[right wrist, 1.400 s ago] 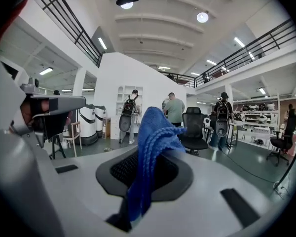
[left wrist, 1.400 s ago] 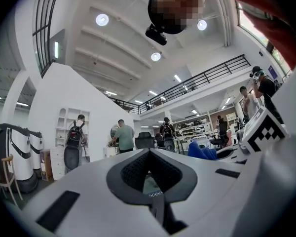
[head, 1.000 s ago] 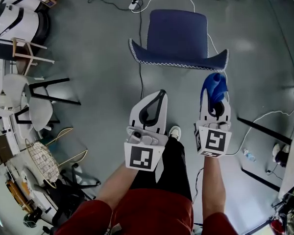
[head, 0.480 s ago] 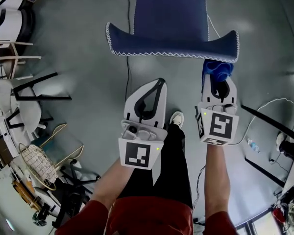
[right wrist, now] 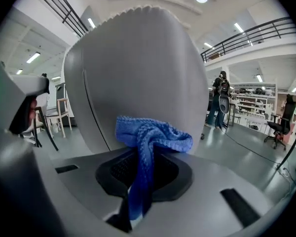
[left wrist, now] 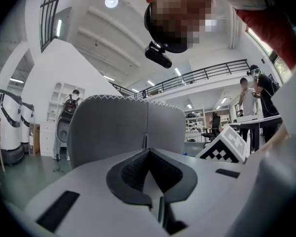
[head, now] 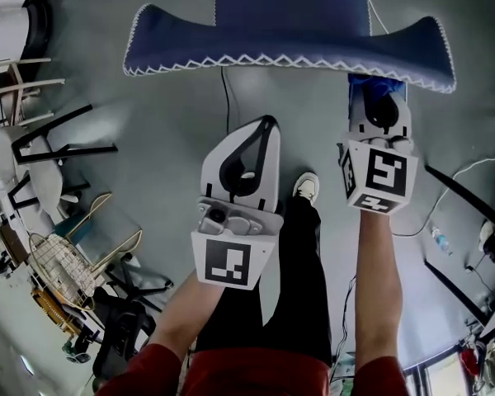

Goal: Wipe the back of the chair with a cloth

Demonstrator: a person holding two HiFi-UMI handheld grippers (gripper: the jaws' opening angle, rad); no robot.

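Observation:
The chair back (head: 289,35) is blue fabric with white zigzag stitching along its top edge, and it fills the top of the head view. It looks grey in the left gripper view (left wrist: 121,127) and in the right gripper view (right wrist: 138,68). My right gripper (head: 379,97) is shut on a blue knitted cloth (head: 388,83). The bunched cloth (right wrist: 150,135) sits against or just short of the chair's rear face, near its right end. My left gripper (head: 266,124) is shut and empty, a little short of the chair back near its middle.
White chairs and black table legs (head: 58,143) stand at the left, with a wire basket (head: 62,275) below them. Cables run over the grey floor. My shoe (head: 307,186) is between the grippers. Another black leg (head: 466,205) crosses at the right. People stand far off (right wrist: 221,100).
The chair back has come much closer and larger in the head view. Both grippers have moved forward toward it, and the cloth is now tucked under its top edge.

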